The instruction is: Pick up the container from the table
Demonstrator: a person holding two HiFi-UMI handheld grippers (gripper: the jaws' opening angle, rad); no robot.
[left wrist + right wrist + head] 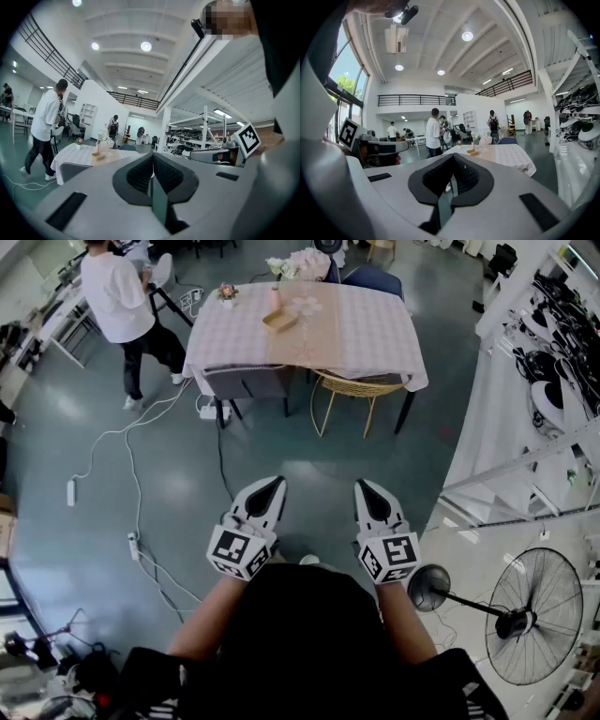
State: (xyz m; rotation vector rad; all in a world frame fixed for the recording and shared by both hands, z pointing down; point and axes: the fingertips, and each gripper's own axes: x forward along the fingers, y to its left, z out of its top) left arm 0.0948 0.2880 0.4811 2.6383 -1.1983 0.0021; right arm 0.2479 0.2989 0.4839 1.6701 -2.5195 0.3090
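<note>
A tan container (280,322) lies on the checked tablecloth of the table (375,338) far ahead of me; it also shows small in the left gripper view as the container (98,157) and in the right gripper view as the container (474,152). My left gripper (278,484) and right gripper (360,486) are held side by side over the floor, well short of the table. Both are shut with nothing between the jaws.
A person in a white shirt (117,296) stands left of the table. A grey chair (247,382) and a wicker chair (358,388) are tucked in at its near side. Cables and a power strip (133,545) cross the floor at left. A standing fan (534,615) and white racks (525,465) are at right.
</note>
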